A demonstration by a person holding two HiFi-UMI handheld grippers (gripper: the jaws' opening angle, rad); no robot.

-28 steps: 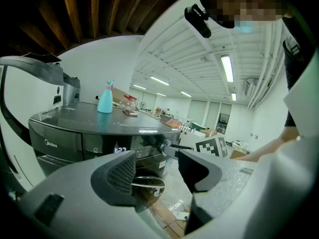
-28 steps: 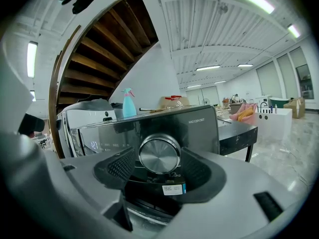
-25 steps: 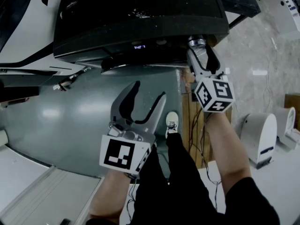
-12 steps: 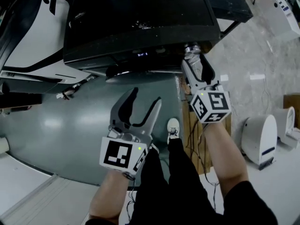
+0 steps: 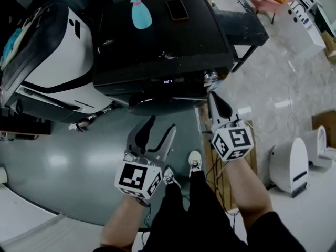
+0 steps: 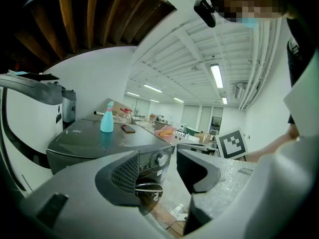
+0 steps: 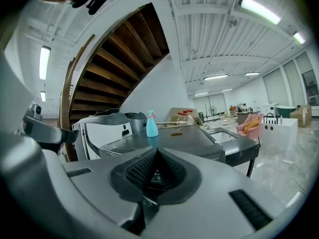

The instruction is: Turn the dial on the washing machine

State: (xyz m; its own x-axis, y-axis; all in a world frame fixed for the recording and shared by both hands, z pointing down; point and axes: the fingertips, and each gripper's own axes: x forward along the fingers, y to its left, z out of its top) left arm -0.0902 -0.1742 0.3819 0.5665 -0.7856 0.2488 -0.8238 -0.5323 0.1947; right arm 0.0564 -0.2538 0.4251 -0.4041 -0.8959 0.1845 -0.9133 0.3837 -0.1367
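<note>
Right gripper (image 5: 214,100): jaws pressed together, just closed, nothing between. Dial (image 5: 210,77) just ahead of its tip, on washing machine (image 5: 163,41) front; contact unclear. Left gripper (image 5: 160,125): jaws spread, just closed slightly, empty; dial ahead and right of it, well apart. Spray bottle (image 5: 140,12) on machine top, beyond both grippers.

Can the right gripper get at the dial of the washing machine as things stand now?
Probably yes. The right gripper is close to the dial, with nothing between them. But its jaws have just closed on nothing, so they must open before gripping it.
</note>
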